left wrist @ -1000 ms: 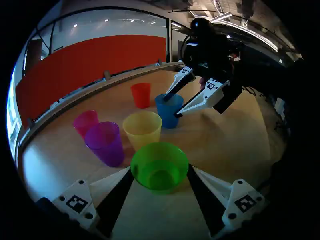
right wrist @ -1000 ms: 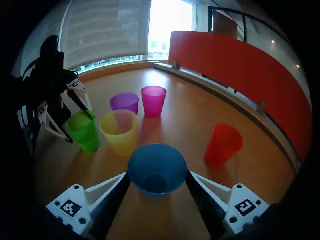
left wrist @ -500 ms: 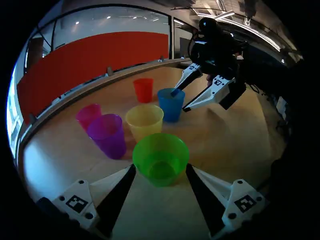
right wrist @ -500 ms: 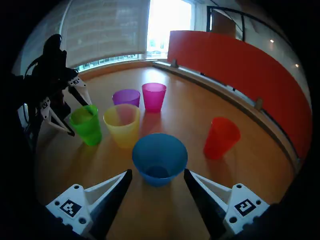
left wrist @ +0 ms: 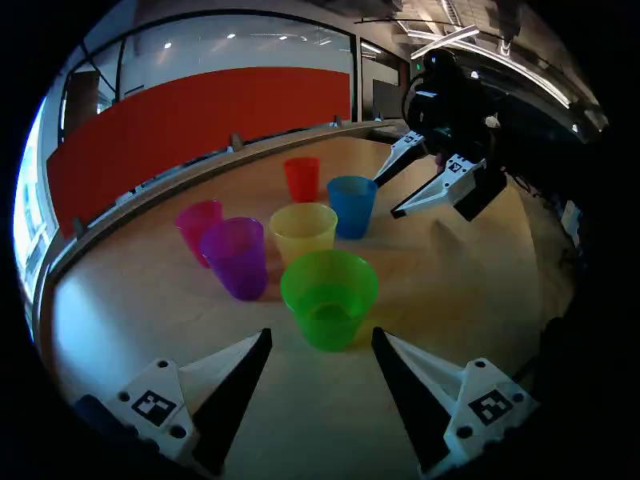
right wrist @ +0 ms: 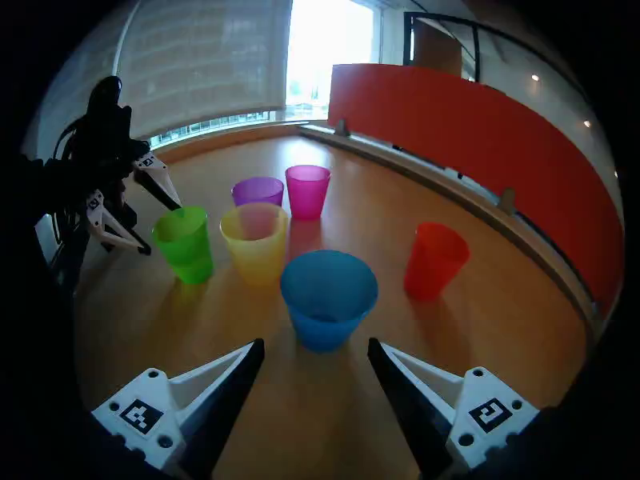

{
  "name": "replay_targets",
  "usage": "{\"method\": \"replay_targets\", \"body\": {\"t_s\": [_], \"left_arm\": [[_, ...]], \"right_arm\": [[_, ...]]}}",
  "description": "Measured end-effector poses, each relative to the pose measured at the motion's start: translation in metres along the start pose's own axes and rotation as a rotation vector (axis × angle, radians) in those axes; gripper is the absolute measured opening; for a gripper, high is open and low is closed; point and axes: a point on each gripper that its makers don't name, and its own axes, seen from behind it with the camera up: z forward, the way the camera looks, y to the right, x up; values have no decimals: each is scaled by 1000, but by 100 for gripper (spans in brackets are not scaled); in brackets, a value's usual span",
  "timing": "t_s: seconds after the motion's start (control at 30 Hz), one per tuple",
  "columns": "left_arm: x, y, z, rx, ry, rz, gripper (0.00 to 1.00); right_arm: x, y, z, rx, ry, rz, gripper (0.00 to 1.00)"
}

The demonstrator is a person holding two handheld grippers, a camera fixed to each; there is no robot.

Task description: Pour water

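Here green cup part-filled; blue cup unclear; left hand-held gripper, right hand-held gripper released.

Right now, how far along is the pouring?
Done: hard to say; the green cup may hold some water. In hand: nothing; left gripper and right gripper are open, with the blue cup upright before the right one. Left: grasping and pouring, if not already finished.

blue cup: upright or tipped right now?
Upright. The blue cup stands on its base on the wooden table, open rim facing up. It stands just as vertical in the left gripper view.
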Motion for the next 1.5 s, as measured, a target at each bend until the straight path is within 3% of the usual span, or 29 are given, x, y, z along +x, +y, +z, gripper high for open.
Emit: {"method": "replay_targets", "body": {"t_s": [0.4,0.8,1.5], "left_arm": [[6,-6,-20,38,15,4,93],[20,-29,-41,89,41,-5,93],[57,-96,-67,239,126,-56,93]], "right_arm": [[-7,-3,-27,-40,8,15,100],[-8,-2,-39,-74,26,44,100],[2,26,-60,-218,111,147,100]]}}
